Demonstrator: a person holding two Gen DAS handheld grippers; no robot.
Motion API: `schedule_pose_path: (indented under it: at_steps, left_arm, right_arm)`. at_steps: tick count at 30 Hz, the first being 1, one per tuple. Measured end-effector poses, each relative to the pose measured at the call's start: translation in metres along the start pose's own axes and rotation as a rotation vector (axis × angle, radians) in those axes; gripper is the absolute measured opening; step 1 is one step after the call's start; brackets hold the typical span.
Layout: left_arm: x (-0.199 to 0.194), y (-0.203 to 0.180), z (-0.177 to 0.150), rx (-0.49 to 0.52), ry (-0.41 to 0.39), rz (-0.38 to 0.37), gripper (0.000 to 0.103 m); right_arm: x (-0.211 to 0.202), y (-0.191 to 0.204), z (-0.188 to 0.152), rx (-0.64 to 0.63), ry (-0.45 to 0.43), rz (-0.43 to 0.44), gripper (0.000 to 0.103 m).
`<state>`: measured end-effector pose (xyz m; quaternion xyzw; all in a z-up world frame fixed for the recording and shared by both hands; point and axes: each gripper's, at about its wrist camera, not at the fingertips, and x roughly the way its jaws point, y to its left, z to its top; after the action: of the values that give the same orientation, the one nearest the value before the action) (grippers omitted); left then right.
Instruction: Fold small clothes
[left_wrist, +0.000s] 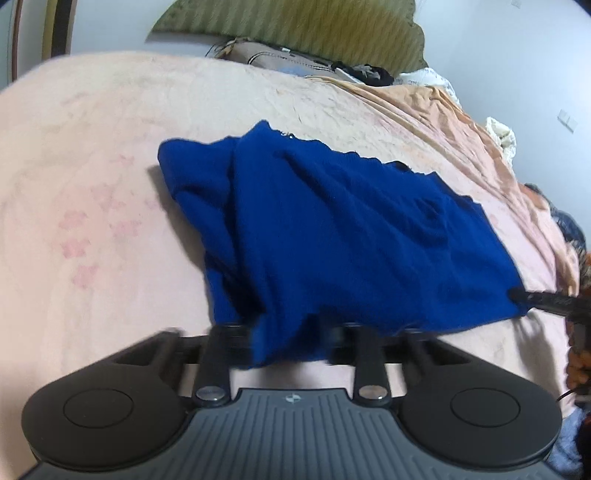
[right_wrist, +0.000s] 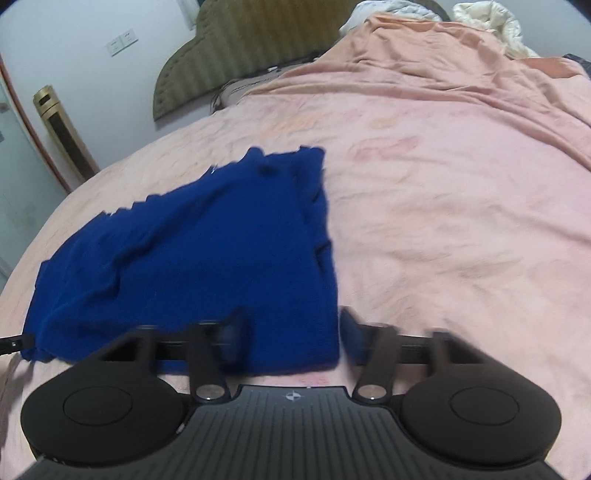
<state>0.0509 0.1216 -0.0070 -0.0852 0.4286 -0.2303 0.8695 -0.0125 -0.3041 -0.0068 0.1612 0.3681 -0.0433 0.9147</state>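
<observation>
A blue garment (left_wrist: 332, 221) lies spread on a pink bedcover (left_wrist: 92, 184), its near hem right at the tips of both tools. In the left wrist view the left gripper (left_wrist: 291, 347) sits at the garment's near edge, with a bunch of blue cloth hanging down between its fingers; the tips are blurred, but the jaws read as closed on that cloth. At the far right of the same view the right gripper (left_wrist: 517, 295) shows as a dark tip touching the garment's near right corner.

In the right wrist view the right gripper (right_wrist: 291, 339) meets the near right corner of the blue garment (right_wrist: 192, 251), which spreads away to the left over the pink bedcover (right_wrist: 443, 221). The fingers are blurred; blue cloth lies between them, and they appear drawn in on it.

Only the right wrist view shows a tall gold standing unit (right_wrist: 62, 136) by the wall and a wall switch plate (right_wrist: 123, 40). Only the left wrist view shows dark items (left_wrist: 369, 72) piled at the bed's far end. Both show an olive headboard (right_wrist: 251, 48).

No readable writing appears; each tool's body carries only a small round emblem (right_wrist: 291, 396).
</observation>
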Motion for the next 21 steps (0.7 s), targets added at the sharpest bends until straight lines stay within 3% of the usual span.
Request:
schedule_pose_path:
  at_steps: [1,8,12,14,16,17,19,21]
  left_arm:
    - [0.0,0.001,0.001,-0.018,0.011,-0.014,0.008]
    - [-0.038,0.007,0.002,0.011,-0.041,-0.012,0.006]
    - [-0.038,0.006,-0.008,0.103,0.015,0.034,0.006]
    - [-0.03,0.006,-0.013,0.111,0.063,0.056,0.005]
    - [-0.033,0.009,-0.009,0.096,0.082,0.058,0.006]
    - [-0.038,0.009,-0.006,0.089,0.068,0.072,0.006]
    - [-0.048,0.003,0.008,0.113,0.026,0.109,0.007]
    - [-0.051,-0.01,0.024,0.147,-0.03,0.136,0.016]
  right_arm:
    - [0.0,0.001,0.001,-0.002,-0.009,-0.011,0.012]
    - [-0.037,-0.001,0.01,-0.063,-0.124,-0.082,0.004]
    - [-0.039,-0.01,0.007,-0.075,-0.071,-0.082,0.003]
    - [-0.034,-0.007,0.003,-0.104,-0.04,-0.131,0.004]
    - [-0.033,-0.001,0.004,-0.137,-0.066,-0.228,0.011]
    - [-0.035,0.003,0.009,-0.146,-0.093,-0.25,0.023]
    - [-0.04,0.012,0.021,-0.156,-0.148,-0.221,0.031]
    - [-0.035,0.027,0.038,-0.183,-0.173,-0.149,0.035]
